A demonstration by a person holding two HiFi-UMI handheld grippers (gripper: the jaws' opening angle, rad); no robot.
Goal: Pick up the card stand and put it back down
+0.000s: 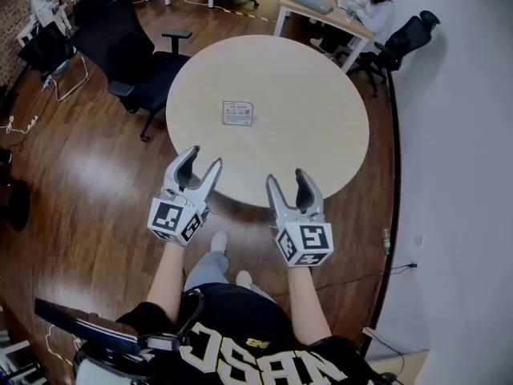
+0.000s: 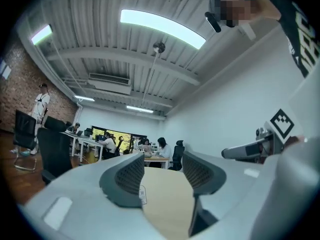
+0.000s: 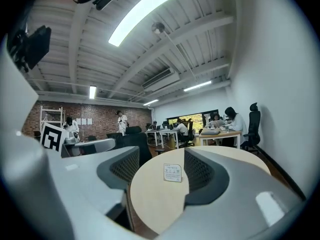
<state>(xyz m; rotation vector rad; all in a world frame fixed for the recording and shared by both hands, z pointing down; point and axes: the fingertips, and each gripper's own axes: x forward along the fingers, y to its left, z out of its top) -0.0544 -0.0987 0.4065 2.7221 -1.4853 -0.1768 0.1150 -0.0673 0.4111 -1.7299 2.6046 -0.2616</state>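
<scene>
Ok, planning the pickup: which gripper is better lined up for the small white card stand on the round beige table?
Probably right: the card stand shows centred between the right gripper's open jaws in its view; the left gripper's jaw half hides it.

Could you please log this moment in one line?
card stand: on table, untouched | left gripper: open, empty | right gripper: open, empty

Wooden floor (image 1: 80, 175), black office chair (image 1: 132, 50), brick wall (image 3: 100, 115), perhaps a window (image 3: 192, 118) beyond.
</scene>
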